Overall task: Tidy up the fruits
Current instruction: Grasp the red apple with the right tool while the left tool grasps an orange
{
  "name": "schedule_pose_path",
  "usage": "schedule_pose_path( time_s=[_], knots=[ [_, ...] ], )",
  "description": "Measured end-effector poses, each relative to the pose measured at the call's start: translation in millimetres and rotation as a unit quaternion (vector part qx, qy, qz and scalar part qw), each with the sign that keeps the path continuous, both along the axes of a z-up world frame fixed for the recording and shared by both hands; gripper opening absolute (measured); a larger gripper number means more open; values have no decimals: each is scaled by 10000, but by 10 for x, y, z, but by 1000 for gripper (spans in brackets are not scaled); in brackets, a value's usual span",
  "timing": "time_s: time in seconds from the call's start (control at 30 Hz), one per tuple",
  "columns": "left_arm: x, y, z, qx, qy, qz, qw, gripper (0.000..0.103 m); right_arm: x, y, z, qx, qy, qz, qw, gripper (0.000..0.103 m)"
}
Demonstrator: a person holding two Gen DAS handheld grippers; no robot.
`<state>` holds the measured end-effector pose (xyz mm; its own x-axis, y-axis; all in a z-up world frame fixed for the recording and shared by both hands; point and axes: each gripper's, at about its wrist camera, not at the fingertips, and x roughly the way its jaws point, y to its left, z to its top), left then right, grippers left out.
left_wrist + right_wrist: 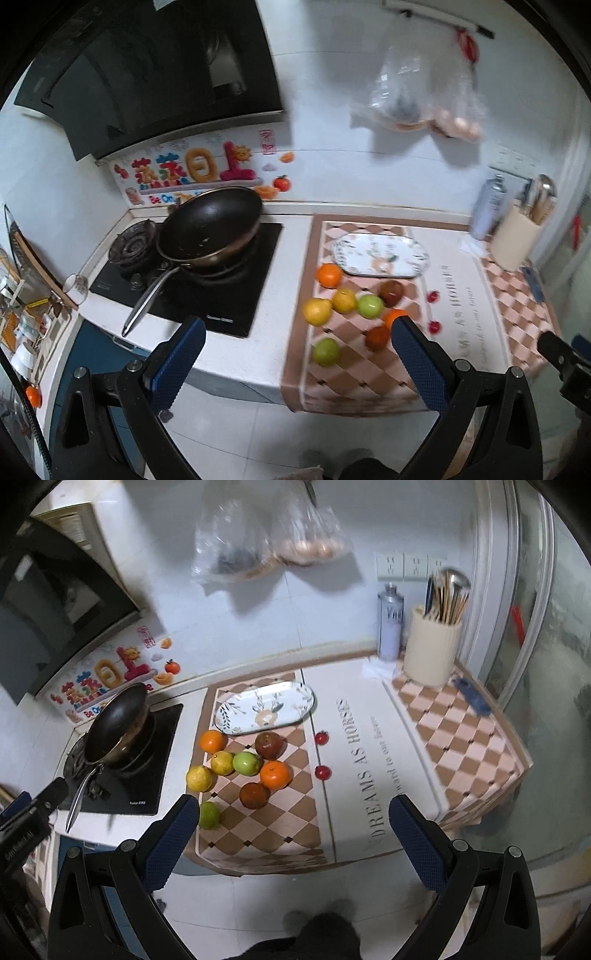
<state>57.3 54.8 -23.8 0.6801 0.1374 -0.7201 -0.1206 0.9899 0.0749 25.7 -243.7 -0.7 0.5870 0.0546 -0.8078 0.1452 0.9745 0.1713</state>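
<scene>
Several fruits lie on a checkered mat [273, 830] on the counter: an orange [213, 741], a second orange [275, 774], a yellow pear [200, 778], a yellow fruit [222, 762], a green apple [246, 763], a dark red apple [269, 745], a red-brown fruit [254, 795], a green fruit [209, 814] and two small red fruits [322, 772]. An empty patterned plate [265, 707] lies behind them; it also shows in the left wrist view [380, 254]. My left gripper [295, 332] and right gripper [293, 812] are open, empty, held before the counter edge.
A black pan [210, 225] sits on the gas stove [192, 280] at the left. A cream utensil holder [432, 646] and a spray can [389, 624] stand at the back right. Plastic bags [266, 535] hang on the wall.
</scene>
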Motion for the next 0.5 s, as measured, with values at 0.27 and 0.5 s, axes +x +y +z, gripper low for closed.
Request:
schedule_pose_path(
  time_s=[0.27, 0.5],
  knots=[
    [794, 240, -486, 12, 596, 436, 9973, 103, 986, -50, -917, 495, 890, 107, 9947, 103],
    [1936, 206, -1215, -28, 1764, 539, 9828, 103, 2125, -61, -1751, 834, 1533, 312, 9842, 103]
  ],
)
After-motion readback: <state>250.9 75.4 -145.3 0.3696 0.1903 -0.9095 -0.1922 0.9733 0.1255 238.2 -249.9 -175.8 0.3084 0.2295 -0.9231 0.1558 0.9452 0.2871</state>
